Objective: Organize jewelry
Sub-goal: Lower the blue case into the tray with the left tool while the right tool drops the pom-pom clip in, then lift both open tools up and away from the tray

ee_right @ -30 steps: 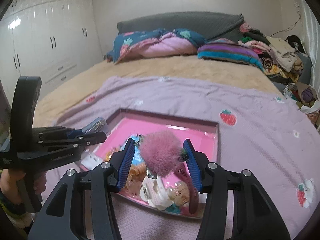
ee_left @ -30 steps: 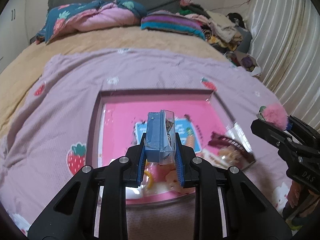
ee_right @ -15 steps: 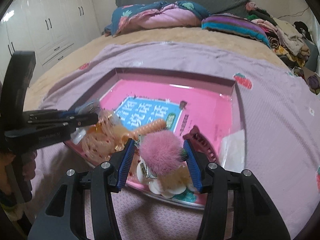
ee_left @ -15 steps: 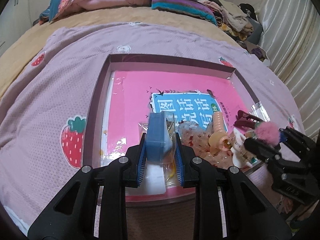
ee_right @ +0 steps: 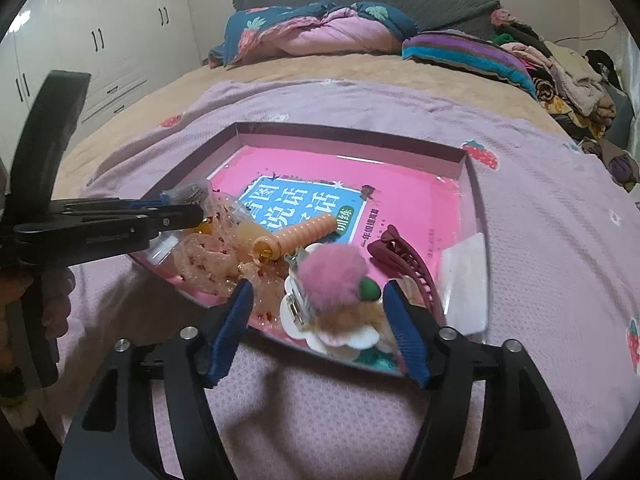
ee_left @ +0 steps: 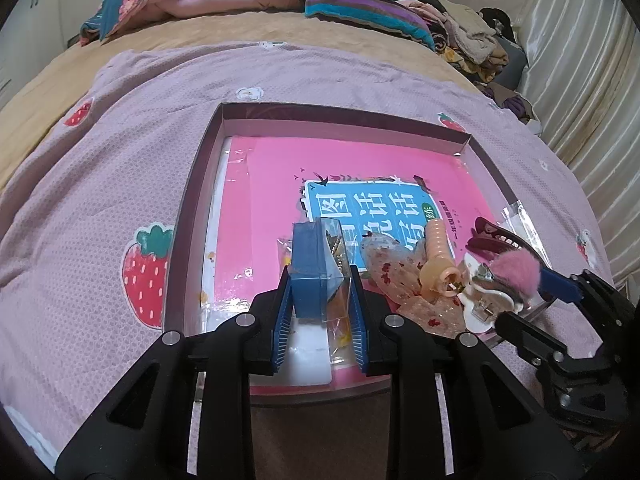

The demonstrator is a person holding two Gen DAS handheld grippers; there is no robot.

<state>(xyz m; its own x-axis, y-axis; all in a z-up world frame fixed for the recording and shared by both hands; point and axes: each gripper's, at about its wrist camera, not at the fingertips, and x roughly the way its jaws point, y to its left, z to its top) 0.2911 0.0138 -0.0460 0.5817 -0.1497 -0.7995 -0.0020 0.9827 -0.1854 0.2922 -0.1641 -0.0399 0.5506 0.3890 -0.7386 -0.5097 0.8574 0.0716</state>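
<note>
blue box pinched in your left gripper, pink pompom clip lying between your right one's spread fingers

the blue jewelry box (ee_left: 310,270) sits clamped in your left gripper (ee_left: 319,300) over the tray's (ee_left: 192,216) near edge; your right gripper (ee_right: 318,320) is open around the pompom clip (ee_right: 332,276), maroon claw clip (ee_right: 404,258) just right.

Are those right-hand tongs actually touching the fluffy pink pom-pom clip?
Apart. The right wrist view shows the right tongs spread wide, a clear gap between each blue pad and the pink pom-pom clip, which rests on the pile in the tray.
</note>
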